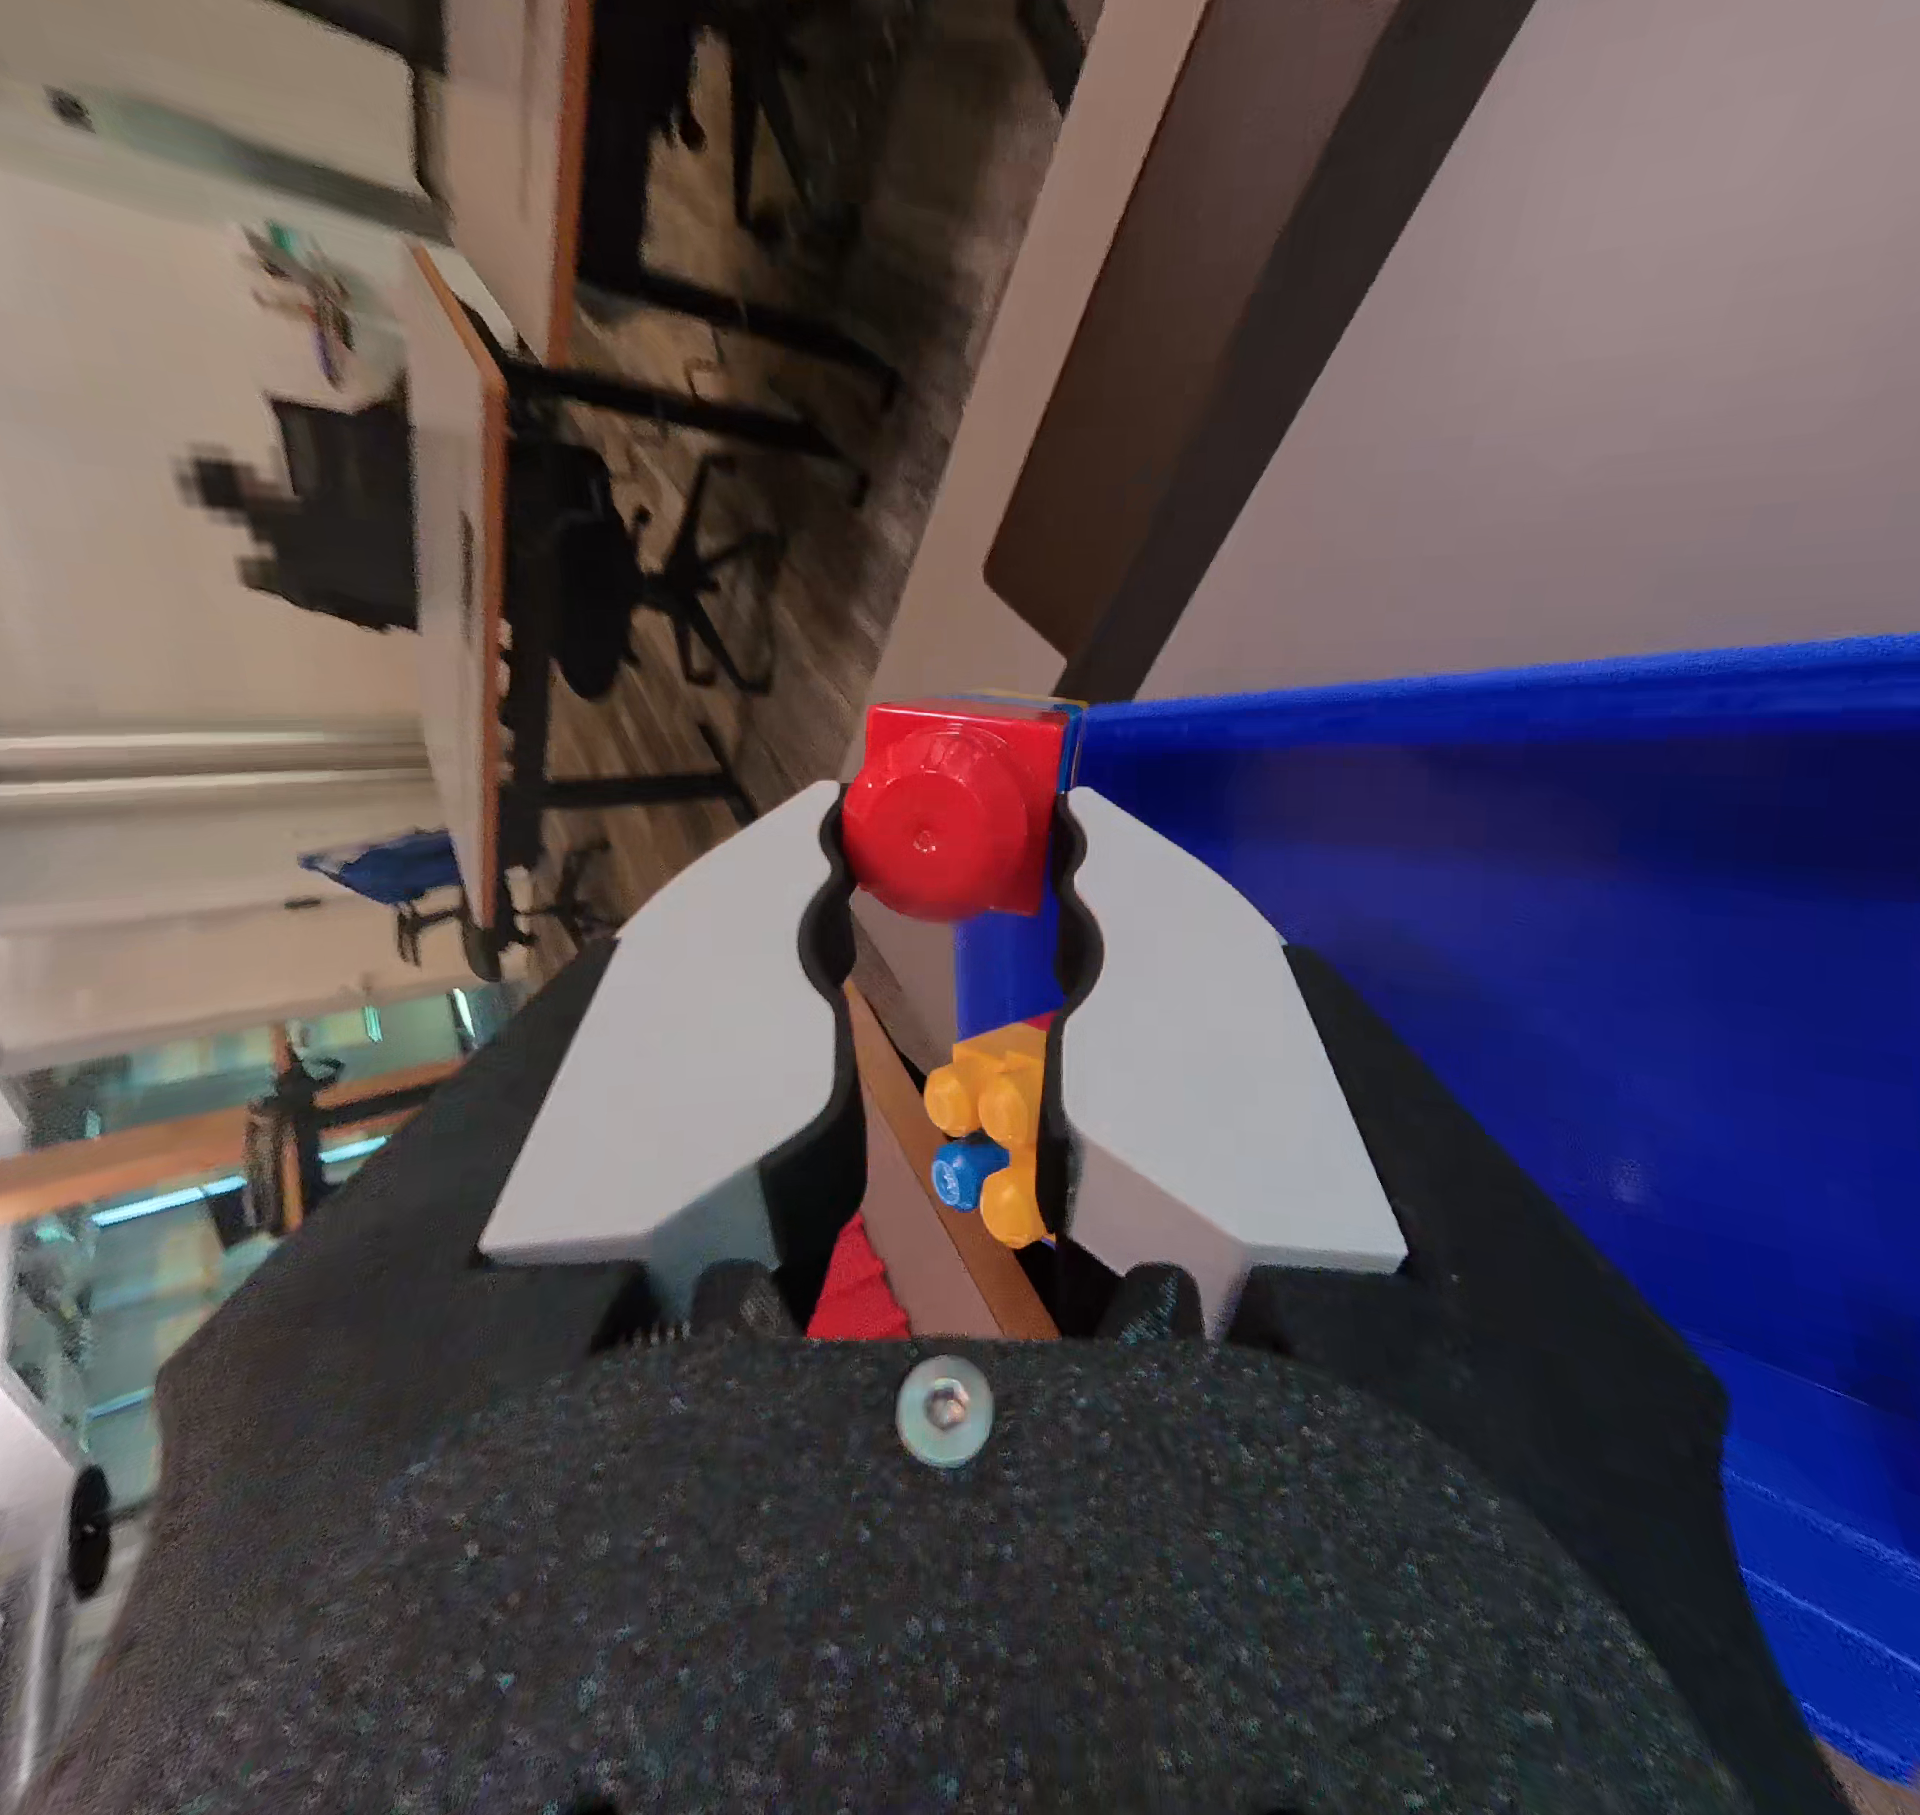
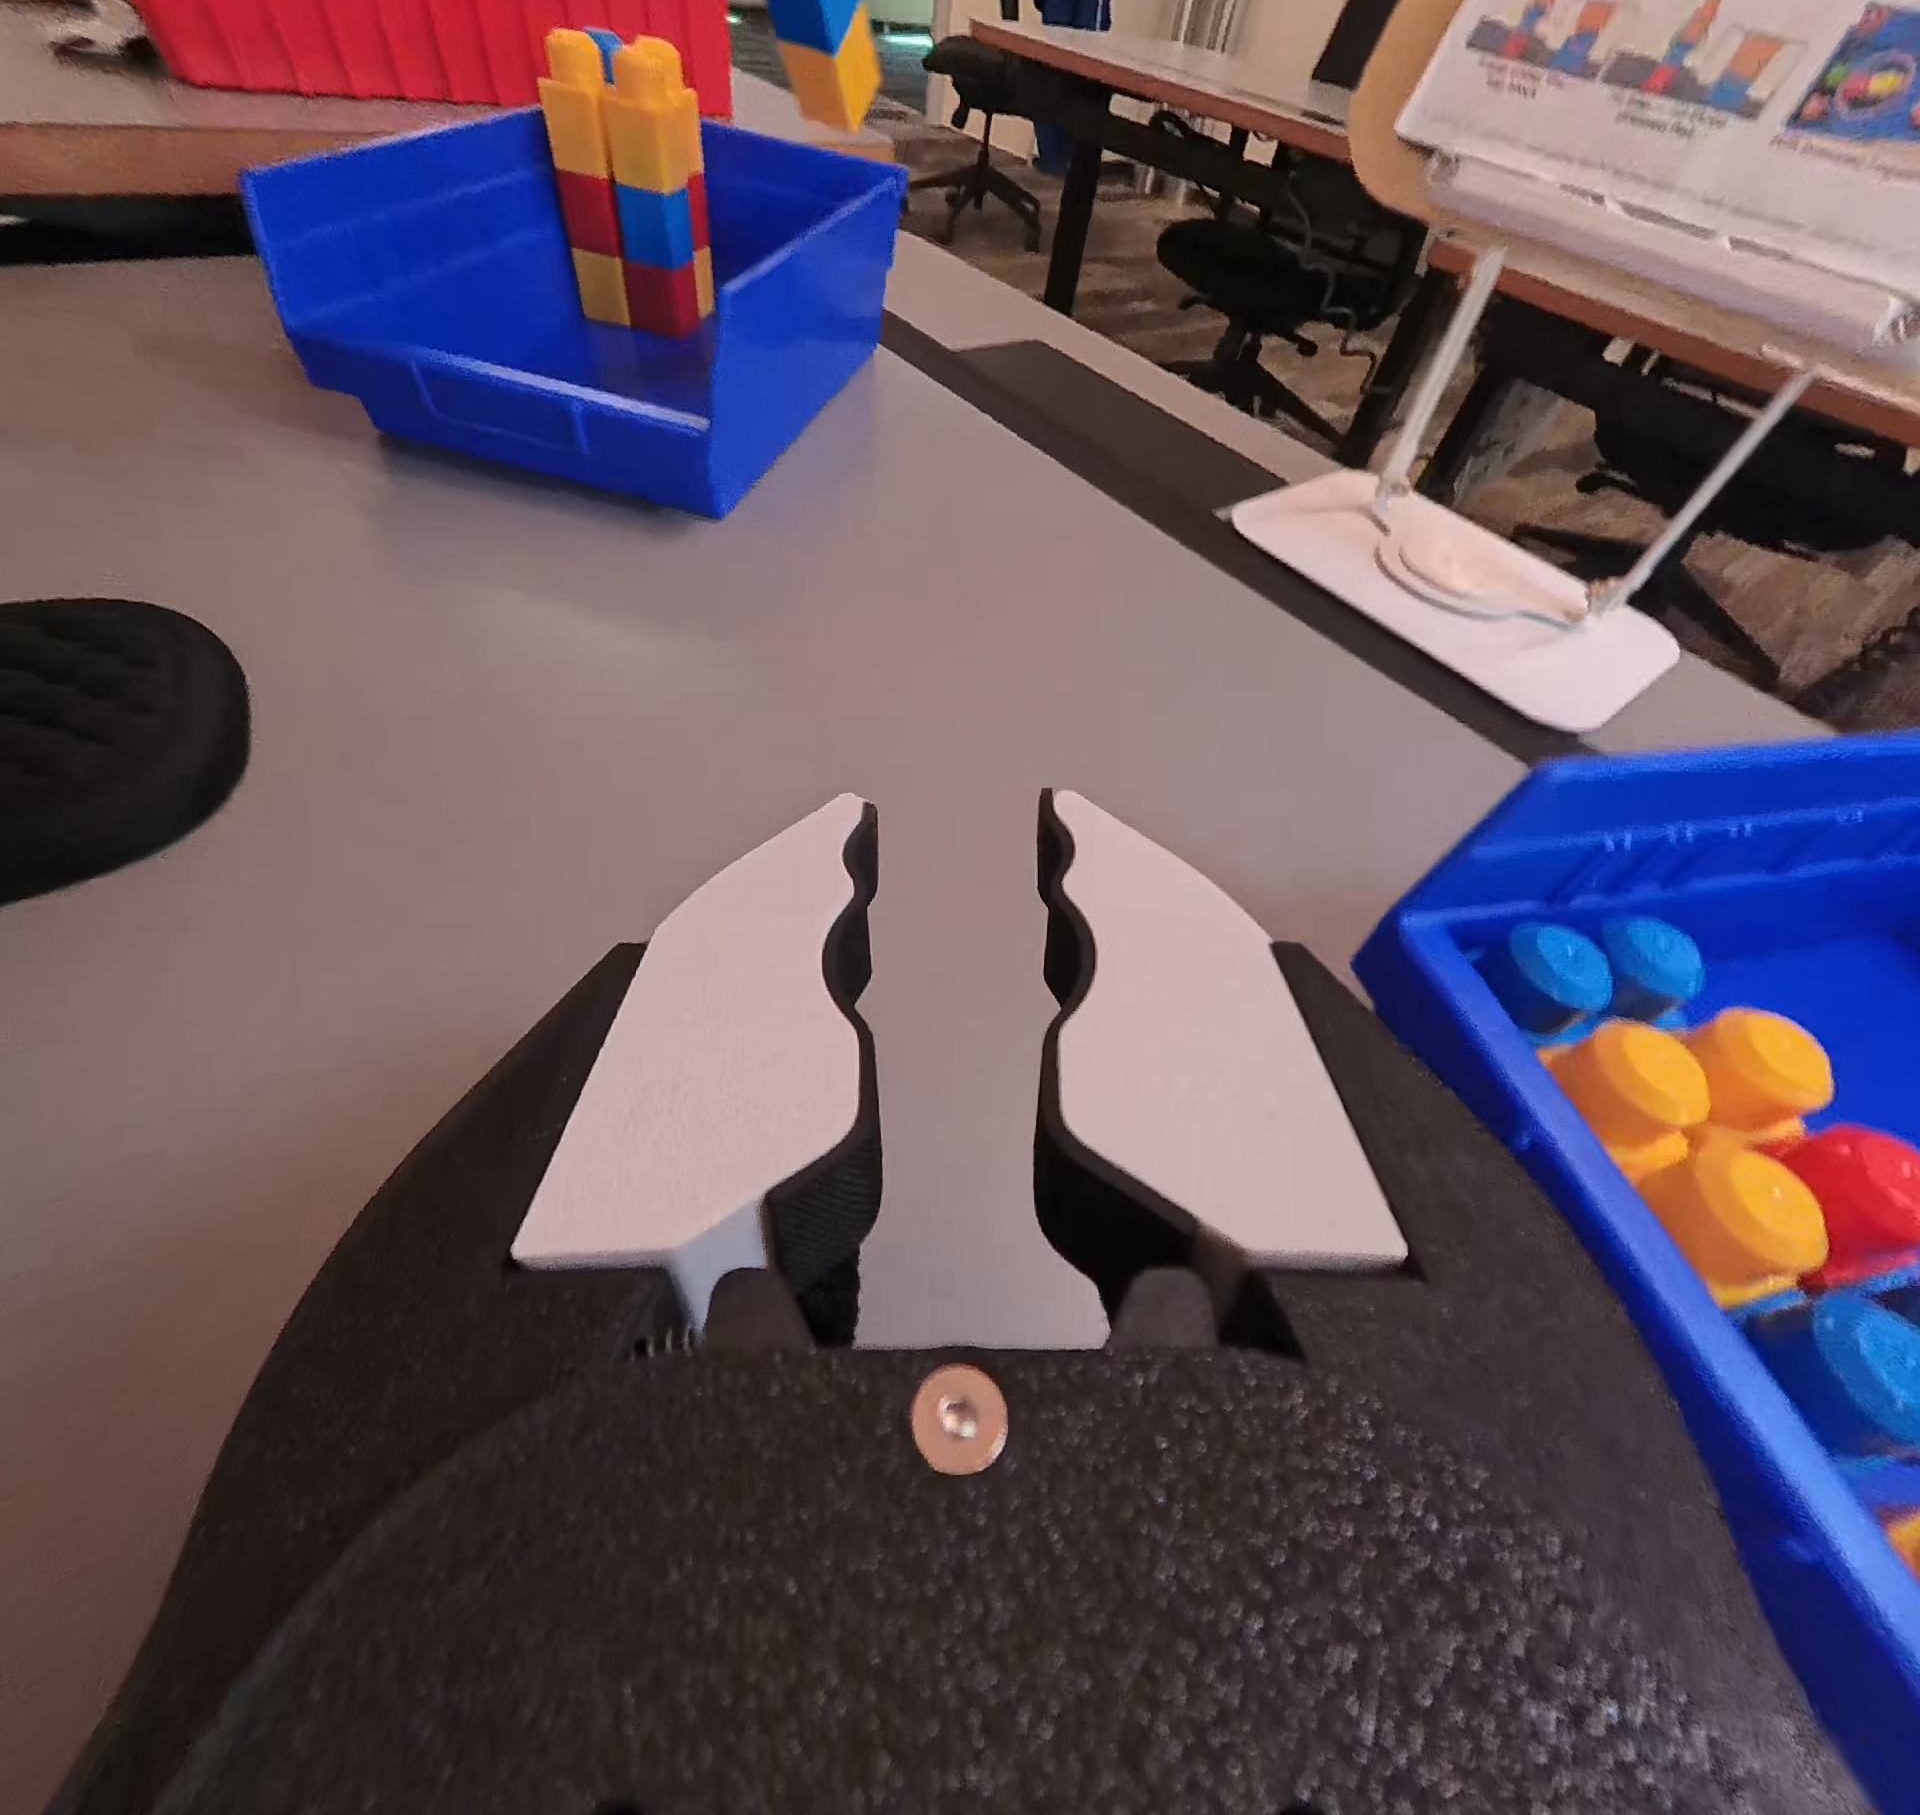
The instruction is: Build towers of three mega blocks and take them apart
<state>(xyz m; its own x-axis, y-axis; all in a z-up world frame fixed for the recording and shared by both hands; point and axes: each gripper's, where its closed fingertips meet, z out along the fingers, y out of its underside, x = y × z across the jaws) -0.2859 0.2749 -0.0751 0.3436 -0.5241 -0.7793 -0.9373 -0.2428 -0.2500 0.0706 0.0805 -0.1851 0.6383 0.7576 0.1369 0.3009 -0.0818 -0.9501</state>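
Left gripper (image 1: 951,856) clamps red block (image 1: 951,815) atop carried tower; could snap off. Right gripper (image 2: 956,918) part-open, empty.

The right tool (image 2: 958,861) hovers with fingers parted above the grey table (image 2: 623,685), beside a blue bin (image 2: 1475,944) of loose blocks (image 2: 1704,1121).

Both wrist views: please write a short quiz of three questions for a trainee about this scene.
1. True or false: the right gripper holds a block.
2. What colour is the block end between the left gripper fingers?
3. The finished towers stand in: A) the far blue bin, B) the red bin, C) the grey table.

Key: 1 false, it is open and empty; 2 red; 3 A.
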